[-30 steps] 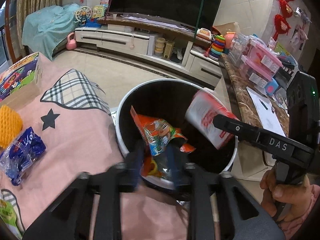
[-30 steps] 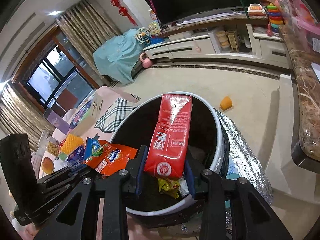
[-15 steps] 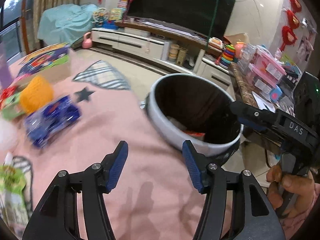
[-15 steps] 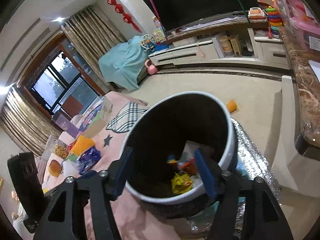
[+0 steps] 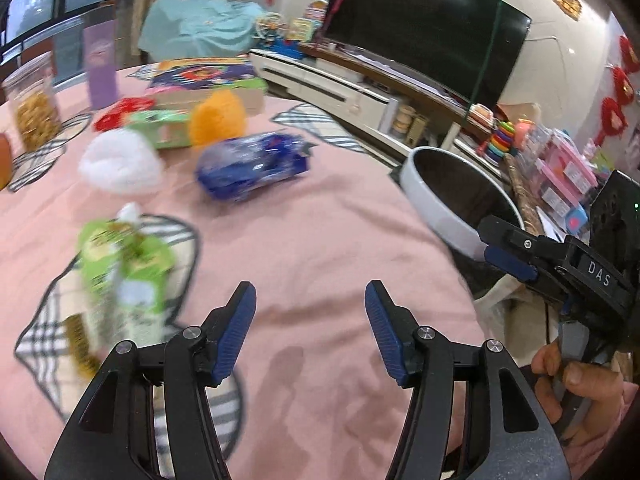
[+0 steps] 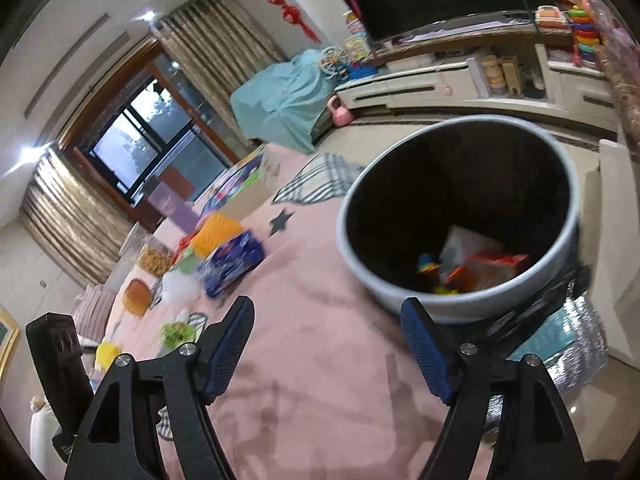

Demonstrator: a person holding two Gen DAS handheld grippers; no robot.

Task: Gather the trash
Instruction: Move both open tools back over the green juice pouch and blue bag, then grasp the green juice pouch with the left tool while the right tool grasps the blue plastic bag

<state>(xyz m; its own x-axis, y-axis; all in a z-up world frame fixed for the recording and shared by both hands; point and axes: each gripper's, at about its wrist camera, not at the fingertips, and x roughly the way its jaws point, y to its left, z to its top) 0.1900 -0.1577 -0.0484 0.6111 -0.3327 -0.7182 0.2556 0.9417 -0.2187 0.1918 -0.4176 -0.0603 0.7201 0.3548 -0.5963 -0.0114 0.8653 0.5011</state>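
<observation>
On the pink cloth-covered counter (image 5: 328,232), a crinkled blue plastic snack bag (image 5: 252,168) lies at 11 o'clock from the left tool (image 5: 310,324); a white crumpled wad (image 5: 120,166), an orange foam net (image 5: 218,120) and a green carton (image 5: 160,130) crowd beyond it; a green pouch (image 5: 124,272) sits at 9 o'clock; bare cloth lies ahead. The round white-rimmed black bin (image 6: 460,216), holding wrappers, stands off the counter edge at 1 o'clock from the right tool (image 6: 326,350). Both tools stand released and empty, jaws having just been opening.
</observation>
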